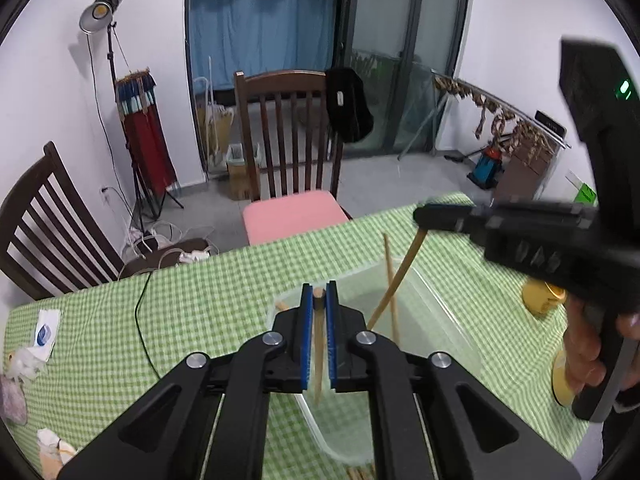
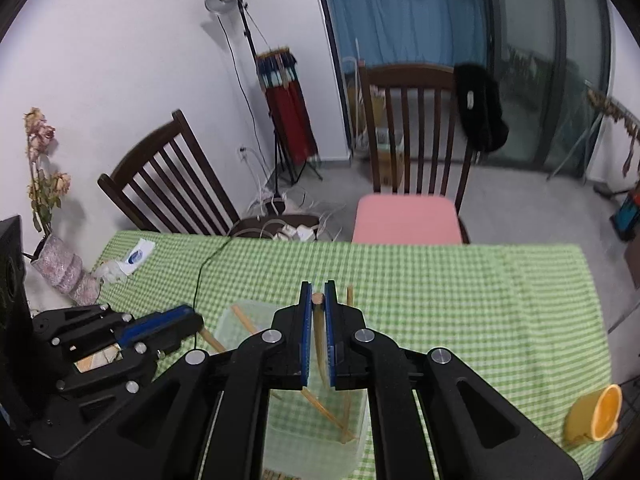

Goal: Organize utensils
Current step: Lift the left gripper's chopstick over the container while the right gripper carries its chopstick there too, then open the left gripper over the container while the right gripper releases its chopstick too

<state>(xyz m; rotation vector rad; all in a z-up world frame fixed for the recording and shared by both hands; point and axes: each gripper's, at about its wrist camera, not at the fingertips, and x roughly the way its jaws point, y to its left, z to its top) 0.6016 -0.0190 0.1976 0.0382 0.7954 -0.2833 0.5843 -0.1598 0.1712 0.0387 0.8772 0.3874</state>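
In the left wrist view my left gripper (image 1: 319,292) is shut on a wooden chopstick (image 1: 319,344), which points down into a clear plastic container (image 1: 444,304) on the green checked tablecloth. My right gripper (image 1: 424,216) hovers above the container's far side, a chopstick (image 1: 402,276) hanging from it into the box. Another chopstick (image 1: 390,280) leans inside. In the right wrist view my right gripper (image 2: 319,290) is shut on a chopstick (image 2: 320,336) over the container (image 2: 234,320). Loose chopsticks (image 2: 328,412) lie in it. My left gripper (image 2: 192,322) is at the left.
A yellow cup (image 2: 596,412) lies on its side at the table's right. A vase with dried flowers (image 2: 60,268) and a tissue packet (image 2: 138,256) sit at the left end. A black cable (image 2: 204,268) crosses the cloth. Two wooden chairs (image 2: 408,212) stand beyond the far edge.
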